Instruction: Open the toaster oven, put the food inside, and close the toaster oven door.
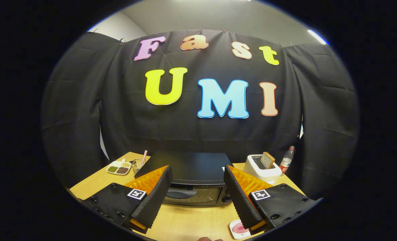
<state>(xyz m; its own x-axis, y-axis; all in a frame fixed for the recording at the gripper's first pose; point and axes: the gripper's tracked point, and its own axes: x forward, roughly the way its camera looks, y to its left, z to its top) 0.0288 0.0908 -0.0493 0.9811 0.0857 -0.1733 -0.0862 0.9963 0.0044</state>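
Observation:
A black toaster oven (191, 172) stands on the wooden table (188, 222) just ahead of my fingers, its glass door (191, 195) shut with the handle across the top of the door. My gripper (196, 192) is open, its two fingers spread wide to either side of the oven's front, with nothing between them. A small white dish with something pink on it (238, 229) lies on the table near my right finger, partly hidden by it.
A white pop-up toaster (262, 167) with a bread slice (267, 160) in it stands right of the oven, a plastic bottle (287, 159) behind it. Left of the oven sit a divided tray of beans (119, 167) and a glass with a straw (138, 164).

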